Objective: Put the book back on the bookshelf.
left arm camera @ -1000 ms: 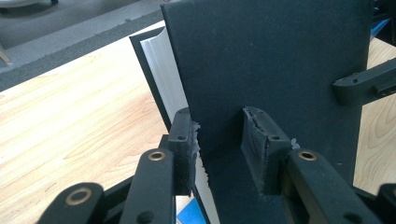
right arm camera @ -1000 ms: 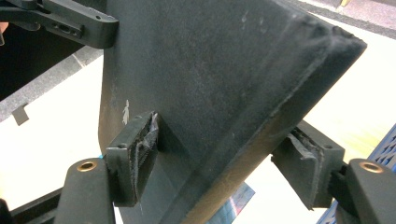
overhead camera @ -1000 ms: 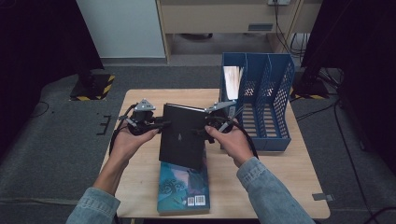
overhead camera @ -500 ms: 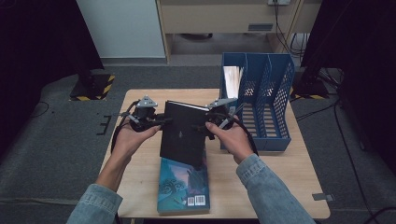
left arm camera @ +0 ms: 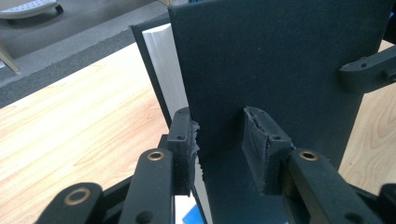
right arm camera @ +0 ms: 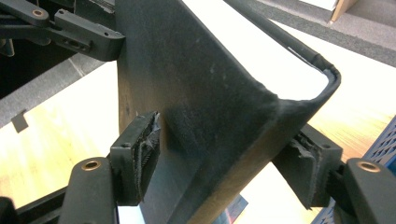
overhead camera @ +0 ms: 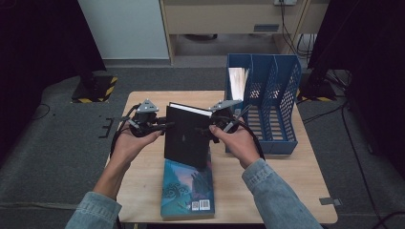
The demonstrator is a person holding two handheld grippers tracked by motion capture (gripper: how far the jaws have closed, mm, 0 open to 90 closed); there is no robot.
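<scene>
Both claws, left claw [overhead camera: 165, 127] and right claw [overhead camera: 204, 131], grip the black hardcover book [overhead camera: 186, 136] raised upright over the wooden counter [overhead camera: 143, 167]; next, judged, comes slotting it into the blue perforated file rack [overhead camera: 274, 102].

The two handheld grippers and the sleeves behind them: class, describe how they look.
Each claw, left and right, is black plastic with brass-coloured rivets; a grey three-cornered plate tops each, and a black cable trails off. The grip pads are dark, ribbed and frayed. The person wears blue denim sleeves.
</scene>
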